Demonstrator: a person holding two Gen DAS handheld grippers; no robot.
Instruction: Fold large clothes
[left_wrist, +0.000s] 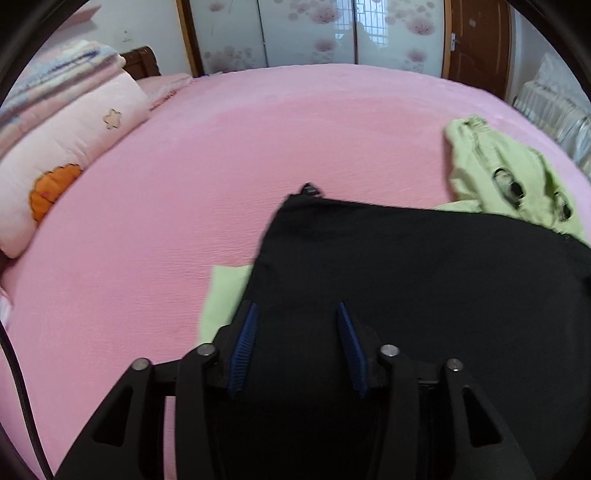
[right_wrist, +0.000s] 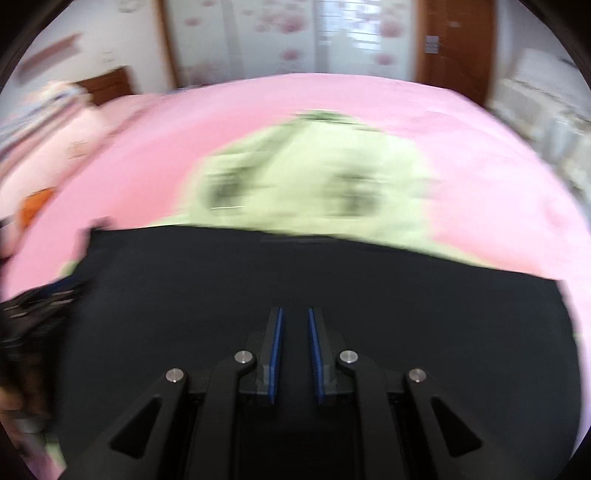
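A black garment (left_wrist: 424, 266) lies flat on the pink bed (left_wrist: 258, 129), partly over a light green garment (left_wrist: 495, 170) whose corner (left_wrist: 225, 291) shows at its left edge. My left gripper (left_wrist: 297, 312) is open above the black cloth's left part, holding nothing. In the right wrist view, which is motion-blurred, the black garment (right_wrist: 258, 280) fills the foreground with the green garment (right_wrist: 314, 170) beyond it. My right gripper (right_wrist: 295, 314) hangs over the black cloth with a narrow gap between its blue pads, nothing between them.
A pink pillow with an orange flower (left_wrist: 70, 155) and a striped folded blanket (left_wrist: 55, 74) sit at the left. Wardrobe doors (left_wrist: 306, 33) and a brown door (left_wrist: 476, 40) stand behind the bed. Pale bedding (left_wrist: 557, 107) lies at the right.
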